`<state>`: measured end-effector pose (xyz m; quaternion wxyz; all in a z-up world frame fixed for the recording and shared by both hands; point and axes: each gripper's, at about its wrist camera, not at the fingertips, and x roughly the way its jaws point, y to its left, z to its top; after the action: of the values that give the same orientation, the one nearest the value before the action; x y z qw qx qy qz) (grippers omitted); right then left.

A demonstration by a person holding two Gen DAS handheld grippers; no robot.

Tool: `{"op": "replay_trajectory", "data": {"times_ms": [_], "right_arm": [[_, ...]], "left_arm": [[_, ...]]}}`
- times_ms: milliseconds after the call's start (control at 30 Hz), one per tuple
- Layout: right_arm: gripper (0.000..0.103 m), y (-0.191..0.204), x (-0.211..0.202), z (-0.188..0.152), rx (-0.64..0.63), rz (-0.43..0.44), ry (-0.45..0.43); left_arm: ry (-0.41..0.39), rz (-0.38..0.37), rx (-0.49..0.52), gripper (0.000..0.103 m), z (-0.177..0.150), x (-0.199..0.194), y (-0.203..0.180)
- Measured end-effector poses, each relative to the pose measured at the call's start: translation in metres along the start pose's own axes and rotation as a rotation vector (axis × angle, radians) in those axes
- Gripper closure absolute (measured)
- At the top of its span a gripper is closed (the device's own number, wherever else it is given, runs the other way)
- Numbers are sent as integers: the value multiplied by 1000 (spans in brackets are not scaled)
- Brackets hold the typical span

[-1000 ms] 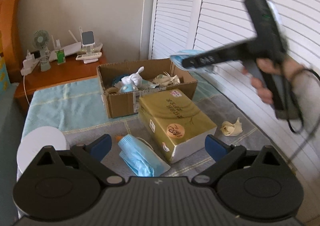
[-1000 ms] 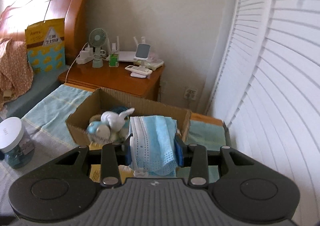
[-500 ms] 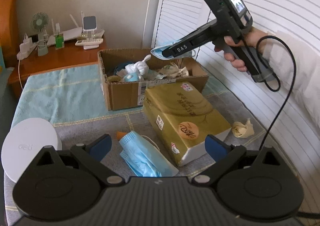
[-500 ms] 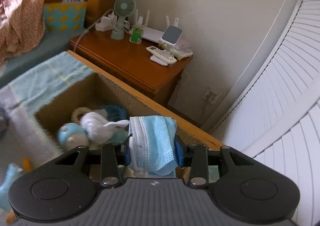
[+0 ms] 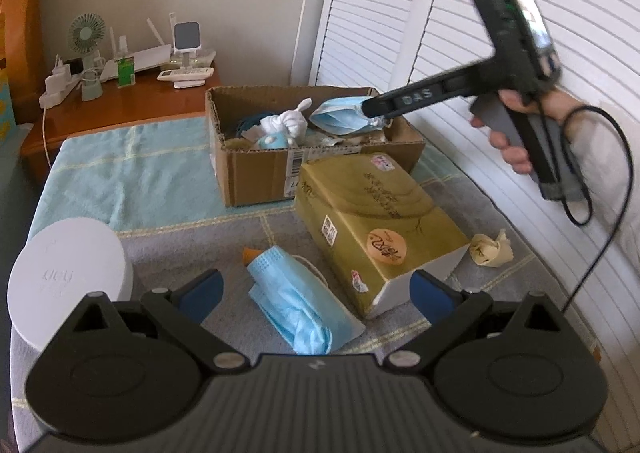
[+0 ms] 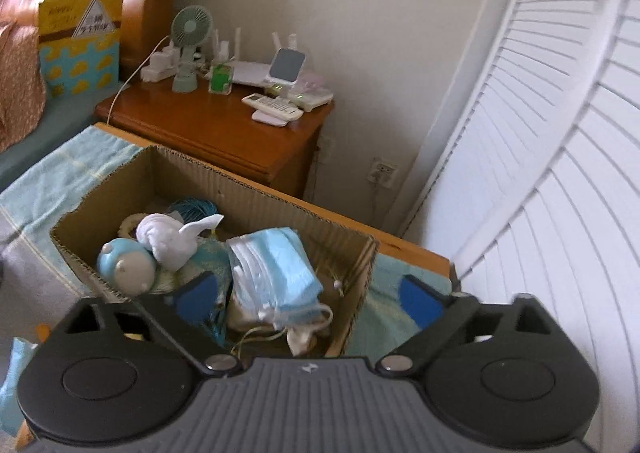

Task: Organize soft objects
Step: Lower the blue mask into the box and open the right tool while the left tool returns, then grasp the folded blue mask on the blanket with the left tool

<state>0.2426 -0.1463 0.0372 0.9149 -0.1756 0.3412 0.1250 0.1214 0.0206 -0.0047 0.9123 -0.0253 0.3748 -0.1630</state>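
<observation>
Nearest to us, the left gripper (image 5: 316, 289) hovers low over the near edge of the tabletop (image 5: 168, 253), fingers spread wide and empty, and lying right between them is the next candidate: a crumpled blue face mask (image 5: 294, 309) on the grey cloth. Its long axis runs away from the fingers and slightly toward the left edge, roughly in line with the way the gripper points, so by my reckoning the left hand is far nearer and needs only to drop and close across the mask's width. Just left of it sits a white round lid (image 5: 68, 277); just right, a gold tissue box (image 5: 376, 229), and beyond that toward the right edge a small cream wad (image 5: 490, 251). Further back, the cardboard box (image 5: 256, 177) stands mid-tabletop, and here's the action: the right gripper (image 6: 310, 295) is poised over it, its fingers having just sprung apart, and a second blue mask (image 6: 276, 265) sits loose between them on the pile inside, beside a white plush bunny (image 6: 172, 239). No pad presses it now. Behind, a wooden nightstand (image 6: 224, 137) against a plain wall, white louvred doors (image 5: 440, 33) along the right.
</observation>
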Motion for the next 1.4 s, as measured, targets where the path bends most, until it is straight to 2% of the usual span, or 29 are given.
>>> {"op": "replay_trajectory", "data": {"times_ms": [367,633,833,1133,1400], "right_arm": [[0,-1,-59,-39,193,-24,-35],[0,5,-96,-85,321,-77,-54],[0,18,-117,-120,348,-138,-45],[0,33,-100,-164,325,-161,87],[0,35,-80,-175,346,-130,127]], "left_arm": [[-5,45,22,4,-10,-16,0],[-1,52,37,4,-18,-21,-3],[18,59,44,4,-23,-18,-4],[64,79,34,4,-25,-1,-4],[110,88,35,4,-21,21,-5]]}}
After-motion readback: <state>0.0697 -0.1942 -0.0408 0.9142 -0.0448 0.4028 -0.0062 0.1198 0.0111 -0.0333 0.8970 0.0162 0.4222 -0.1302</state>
